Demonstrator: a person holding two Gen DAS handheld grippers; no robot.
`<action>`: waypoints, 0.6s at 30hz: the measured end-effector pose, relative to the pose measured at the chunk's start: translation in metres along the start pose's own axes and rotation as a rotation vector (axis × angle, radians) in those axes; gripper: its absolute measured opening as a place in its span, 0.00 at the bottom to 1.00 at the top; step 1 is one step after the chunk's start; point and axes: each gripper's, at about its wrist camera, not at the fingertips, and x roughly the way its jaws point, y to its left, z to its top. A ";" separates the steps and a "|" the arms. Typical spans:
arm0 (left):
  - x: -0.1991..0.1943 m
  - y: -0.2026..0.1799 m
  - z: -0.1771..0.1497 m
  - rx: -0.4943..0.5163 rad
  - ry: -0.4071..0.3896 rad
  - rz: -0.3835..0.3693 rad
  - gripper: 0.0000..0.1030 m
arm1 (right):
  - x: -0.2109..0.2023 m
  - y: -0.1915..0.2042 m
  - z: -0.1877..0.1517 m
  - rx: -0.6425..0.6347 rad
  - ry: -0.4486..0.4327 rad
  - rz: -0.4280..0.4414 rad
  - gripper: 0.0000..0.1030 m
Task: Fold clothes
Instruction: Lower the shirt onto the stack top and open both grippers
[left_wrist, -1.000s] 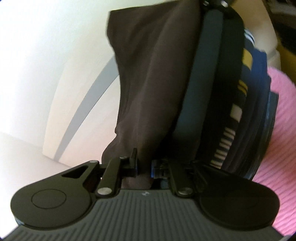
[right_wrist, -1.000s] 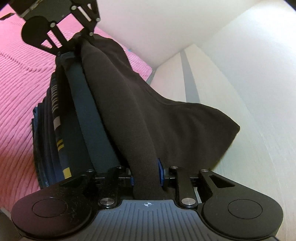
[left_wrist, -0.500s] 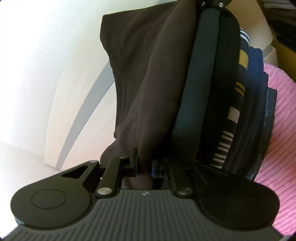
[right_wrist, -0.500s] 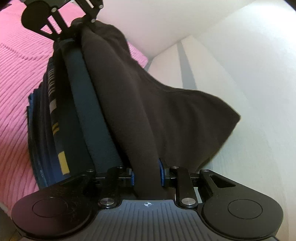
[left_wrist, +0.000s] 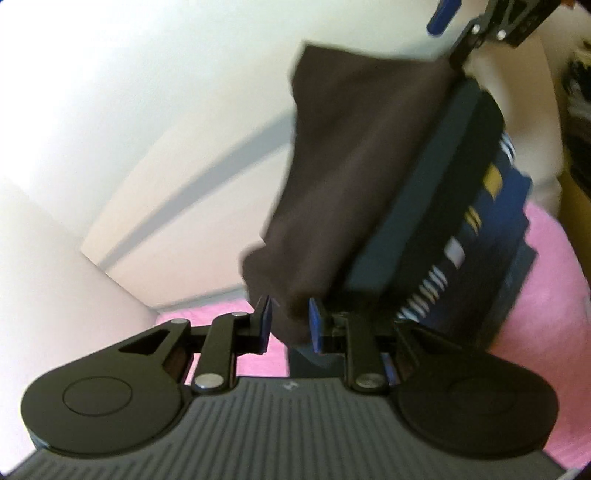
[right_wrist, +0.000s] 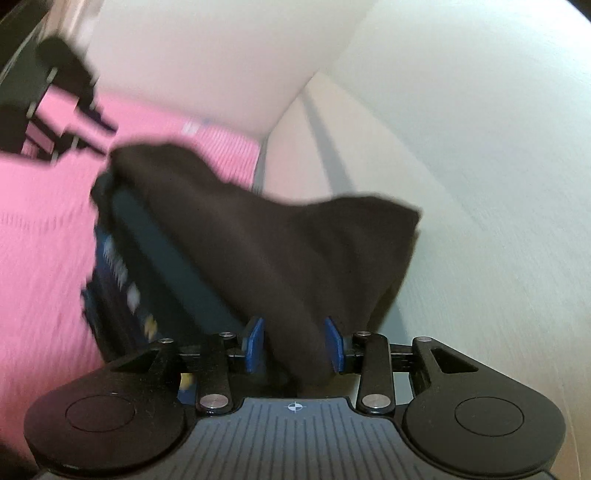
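Releasing: both grippers, left (left_wrist: 288, 325) and right (right_wrist: 294, 345), now spread apart, dropping brown garment (left_wrist: 354, 177) onto folded stack (left_wrist: 476, 236); placement nearly complete.

We're in a home, and by every sign a bedroom. Across the lower left of the right wrist view spreads a pink ribbed blanket (right_wrist: 44, 229), soft and wide like a bed cover, and it shows again at the lower right of the left wrist view. Pale bare walls (right_wrist: 480, 129) meet in a corner at the upper middle of that frame, the blanket running right up against them. On the blanket sits a stack of folded clothes (left_wrist: 480, 221) in dark blues and stripes. At the far right edge of the left wrist view, blurred dark clutter (left_wrist: 580, 92) fills what looks like a shelf or wardrobe.
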 end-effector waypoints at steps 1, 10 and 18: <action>-0.004 0.003 -0.009 0.000 -0.023 0.020 0.18 | 0.004 -0.007 0.003 0.041 -0.007 0.003 0.35; 0.055 -0.014 -0.022 -0.169 0.104 -0.095 0.16 | 0.061 -0.034 -0.023 0.312 0.106 0.110 0.35; 0.045 -0.023 -0.024 -0.158 0.104 -0.100 0.16 | 0.063 -0.028 -0.040 0.386 0.120 0.104 0.35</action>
